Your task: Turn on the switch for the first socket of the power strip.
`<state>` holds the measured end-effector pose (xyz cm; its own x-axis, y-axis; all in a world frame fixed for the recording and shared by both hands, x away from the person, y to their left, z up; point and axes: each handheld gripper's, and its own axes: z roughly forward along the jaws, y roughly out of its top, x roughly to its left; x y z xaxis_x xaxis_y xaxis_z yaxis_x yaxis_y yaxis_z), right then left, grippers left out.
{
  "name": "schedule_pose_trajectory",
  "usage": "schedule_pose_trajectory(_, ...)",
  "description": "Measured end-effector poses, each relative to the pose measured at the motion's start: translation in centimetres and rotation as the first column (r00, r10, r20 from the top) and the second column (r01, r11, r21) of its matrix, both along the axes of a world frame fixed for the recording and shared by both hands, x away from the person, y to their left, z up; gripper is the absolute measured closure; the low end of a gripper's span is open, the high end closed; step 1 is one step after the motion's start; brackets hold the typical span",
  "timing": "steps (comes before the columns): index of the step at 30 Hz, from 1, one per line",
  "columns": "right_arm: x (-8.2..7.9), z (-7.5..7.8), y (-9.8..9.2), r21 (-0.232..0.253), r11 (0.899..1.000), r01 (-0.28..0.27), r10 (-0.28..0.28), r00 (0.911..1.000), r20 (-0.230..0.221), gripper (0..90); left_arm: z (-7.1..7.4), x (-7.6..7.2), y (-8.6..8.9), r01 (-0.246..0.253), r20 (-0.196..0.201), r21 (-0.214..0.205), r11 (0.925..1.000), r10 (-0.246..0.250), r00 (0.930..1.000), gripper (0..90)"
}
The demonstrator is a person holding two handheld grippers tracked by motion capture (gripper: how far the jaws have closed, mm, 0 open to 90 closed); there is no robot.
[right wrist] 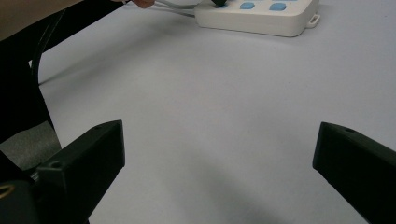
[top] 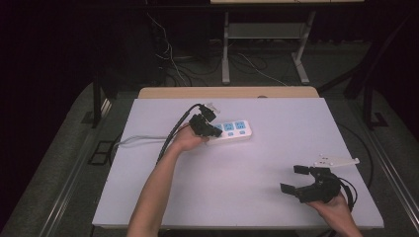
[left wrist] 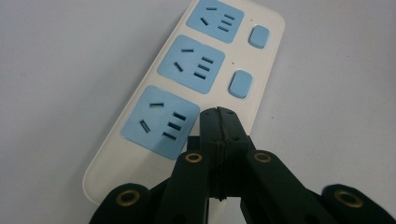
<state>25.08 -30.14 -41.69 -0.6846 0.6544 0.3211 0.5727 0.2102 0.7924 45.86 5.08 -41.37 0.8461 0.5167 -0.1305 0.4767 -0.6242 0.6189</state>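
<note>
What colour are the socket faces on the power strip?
Light blue, on a white power strip; the left gripper view shows it best.

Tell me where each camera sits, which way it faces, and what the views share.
High view: above the near side, looking forward and down on the table; both forearms, left gripper, right gripper.
Left gripper view: on the left gripper, looking down along its shut fingers at the power strip.
Right gripper view: on the right gripper, looking low across the table between its open fingers.
Shared: all three show the power strip.
</note>
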Motion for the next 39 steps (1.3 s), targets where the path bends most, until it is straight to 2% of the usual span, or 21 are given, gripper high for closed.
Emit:
schedule_pose_trajectory(8,0.0,0.0,0.0,0.001,1.0,-0.001,0.001,1.0,0.002,1.8,0.0,0.0,0.0,0.001,0.004,0.002,1.0,-0.001,1.0,89.5)
schedule_pose_trajectory(9,0.0,0.0,0.0,0.0,1.0,-0.001,0.001,1.0,0.0,1.8,0.1,-0.1,0.0,-0.004,0.009,-0.011,0.9999,0.004,0.9999,89.5)
schedule_pose_trajectory(11,0.0,0.0,0.0,0.0,1.0,-0.002,0.002,1.0,0.001,1.8,0.1,0.0,0.0,-0.011,0.004,-0.002,0.9999,0.011,0.9999,89.4)
schedule_pose_trajectory(12,0.0,0.0,0.0,0.001,1.0,-0.001,0.001,1.0,0.001,1.8,0.2,0.0,0.1,-0.012,0.002,-0.012,0.9999,0.012,0.9999,89.4)
schedule_pose_trajectory(15,0.1,0.0,-0.1,0.005,1.0,0.003,-0.003,1.0,0.001,1.8,0.7,0.2,0.5,-0.041,0.003,-0.088,0.9953,0.041,0.9991,89.4)
schedule_pose_trajectory(18,0.1,0.0,-0.2,0.004,1.0,0.003,-0.003,1.0,0.0,1.8,1.4,0.2,0.7,-0.049,0.026,-0.11,0.9927,0.052,0.9983,89.4)
schedule_pose_trajectory(28,0.1,0.0,-0.1,0.005,1.0,0.004,-0.004,1.0,0.0,1.8,3.1,-0.3,2.0,-0.062,0.051,-0.116,0.9912,0.069,0.9963,89.1)
schedule_pose_trajectory(39,0.0,0.1,-0.1,0.007,1.0,0.001,-0.001,1.0,0.002,1.8,5.2,-1.5,4.2,-0.091,0.074,-0.133,0.987,0.101,0.9921,87.2)
